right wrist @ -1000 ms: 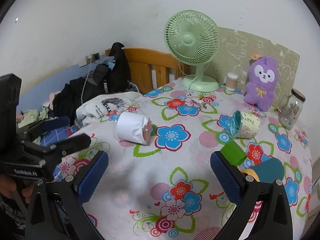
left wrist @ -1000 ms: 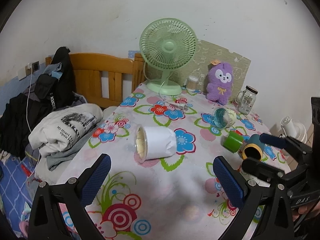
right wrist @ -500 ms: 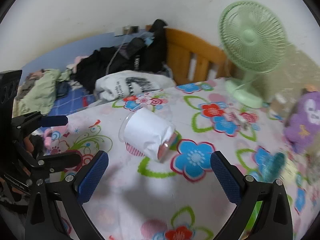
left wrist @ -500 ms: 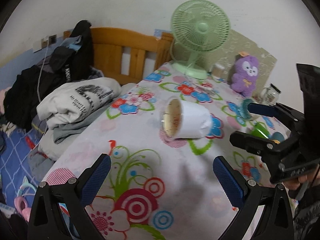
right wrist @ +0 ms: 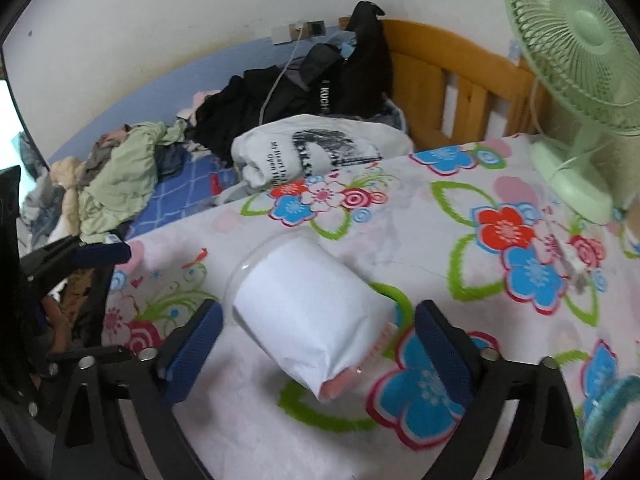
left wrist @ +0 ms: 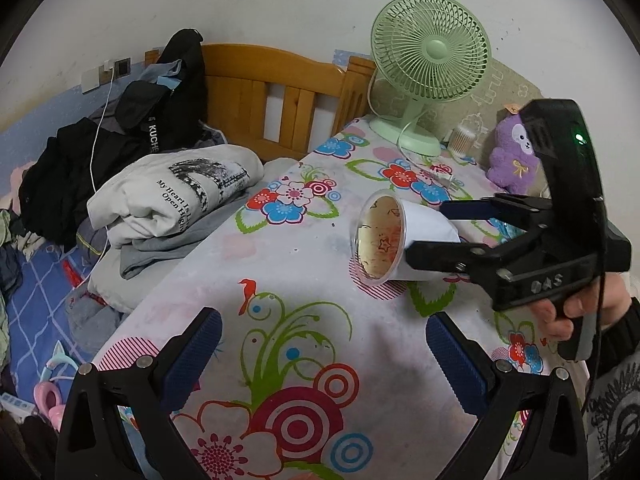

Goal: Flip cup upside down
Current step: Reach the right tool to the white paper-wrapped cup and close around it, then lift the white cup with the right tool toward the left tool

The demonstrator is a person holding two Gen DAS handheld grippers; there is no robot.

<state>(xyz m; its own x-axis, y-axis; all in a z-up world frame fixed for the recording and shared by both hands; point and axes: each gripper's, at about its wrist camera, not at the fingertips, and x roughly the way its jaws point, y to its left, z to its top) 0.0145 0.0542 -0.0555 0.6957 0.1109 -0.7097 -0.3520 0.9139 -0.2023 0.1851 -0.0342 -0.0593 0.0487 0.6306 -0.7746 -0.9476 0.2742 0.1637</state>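
Observation:
A clear plastic cup wrapped in white paper (left wrist: 404, 240) lies on its side on the flowered tablecloth (left wrist: 280, 320), mouth toward the left gripper's camera. In the right wrist view the cup (right wrist: 308, 316) lies between my right gripper's open blue-padded fingers, base toward the camera. My right gripper (right wrist: 316, 352) is open, its fingers straddling the cup's sides; in the left wrist view its black fingers (left wrist: 448, 258) reach around the cup from the right. My left gripper (left wrist: 320, 356) is open and empty, low over the table's near part, apart from the cup.
A green desk fan (left wrist: 428, 60) stands at the table's far edge, with a purple plush toy (left wrist: 514, 156) beside it. Folded clothes (left wrist: 172, 196) and a wooden bed frame (left wrist: 280, 92) lie to the left, beyond the table edge. A teal cup (right wrist: 612, 412) lies at right.
My right gripper has moved in to the white cup, and its open fingers now straddle it. My left gripper has drawn a little nearer. The cup still lies on its side.

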